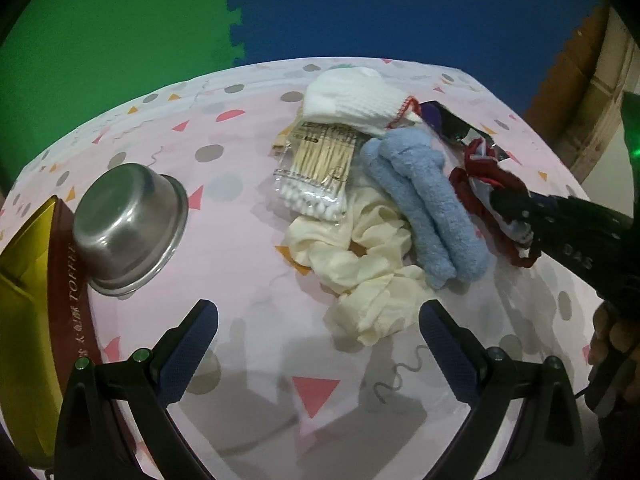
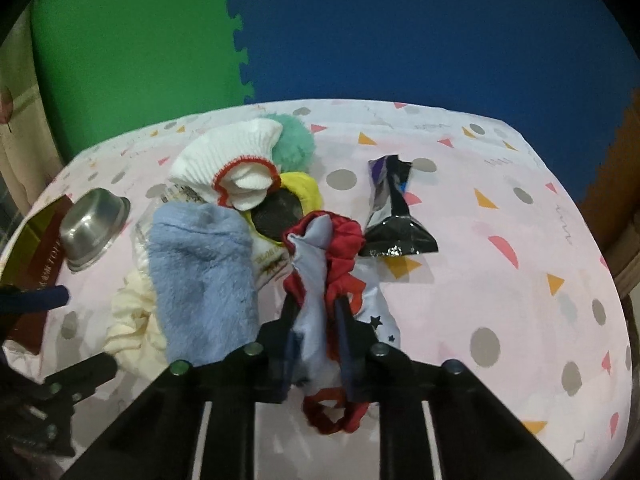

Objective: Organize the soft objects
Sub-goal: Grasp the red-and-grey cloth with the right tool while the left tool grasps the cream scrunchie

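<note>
A pile of soft things lies mid-table. A fluffy blue sock [image 1: 424, 208] [image 2: 204, 276], a cream cloth [image 1: 360, 272] [image 2: 132, 328] and a white knit glove with a red cuff [image 1: 352, 96] [image 2: 236, 164] lie together. A green pompom [image 2: 294, 144] sits behind the glove. My right gripper [image 2: 316, 312] [image 1: 516, 204] is shut on a red-trimmed white and blue garment [image 2: 320, 264] [image 1: 488, 176]. My left gripper [image 1: 318, 320] is open and empty, just in front of the cream cloth.
A pack of cotton swabs [image 1: 316, 168] lies under the glove. An upturned steel bowl [image 1: 128, 228] [image 2: 92, 228] and a gold box with a maroon band [image 1: 28, 300] stand left. A black foil packet [image 2: 394, 216] lies right. A yellow-rimmed round object [image 2: 288, 200] sits mid-pile.
</note>
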Tool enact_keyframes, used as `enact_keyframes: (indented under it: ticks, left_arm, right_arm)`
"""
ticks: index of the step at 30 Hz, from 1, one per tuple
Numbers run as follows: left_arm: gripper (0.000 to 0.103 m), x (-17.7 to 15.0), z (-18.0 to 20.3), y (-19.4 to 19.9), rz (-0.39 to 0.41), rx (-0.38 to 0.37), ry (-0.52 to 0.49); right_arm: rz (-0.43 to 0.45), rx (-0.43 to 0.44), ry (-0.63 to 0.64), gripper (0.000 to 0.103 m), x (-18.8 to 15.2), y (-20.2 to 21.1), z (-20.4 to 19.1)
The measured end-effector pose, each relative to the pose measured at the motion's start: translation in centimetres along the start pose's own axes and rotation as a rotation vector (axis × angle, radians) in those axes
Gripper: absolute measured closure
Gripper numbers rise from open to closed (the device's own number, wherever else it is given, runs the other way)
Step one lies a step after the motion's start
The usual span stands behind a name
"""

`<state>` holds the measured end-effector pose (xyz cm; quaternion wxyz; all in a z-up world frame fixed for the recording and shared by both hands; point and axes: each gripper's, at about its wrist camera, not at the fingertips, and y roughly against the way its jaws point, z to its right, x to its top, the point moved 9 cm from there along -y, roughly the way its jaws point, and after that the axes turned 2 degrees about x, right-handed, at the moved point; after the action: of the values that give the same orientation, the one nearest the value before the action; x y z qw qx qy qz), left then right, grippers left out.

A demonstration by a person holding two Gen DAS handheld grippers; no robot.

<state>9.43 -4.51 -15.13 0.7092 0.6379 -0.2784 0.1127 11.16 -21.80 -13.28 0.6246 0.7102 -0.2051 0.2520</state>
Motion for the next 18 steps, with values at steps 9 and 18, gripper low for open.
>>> enact_keyframes:
  ticks: [9,18]
  left_arm:
    - [0.017,0.6,0.8,-1.6,-0.046,-0.026,0.014]
    - [0.055,0.7,1.1,-3.7,-0.124,-0.018,0.02]
  right_arm:
    - [0.009,0.04,-0.054,0.09,-1.3,0.5,1.0]
    - [0.005,0.091,-0.088,0.09,-1.9,-0.1,0.7]
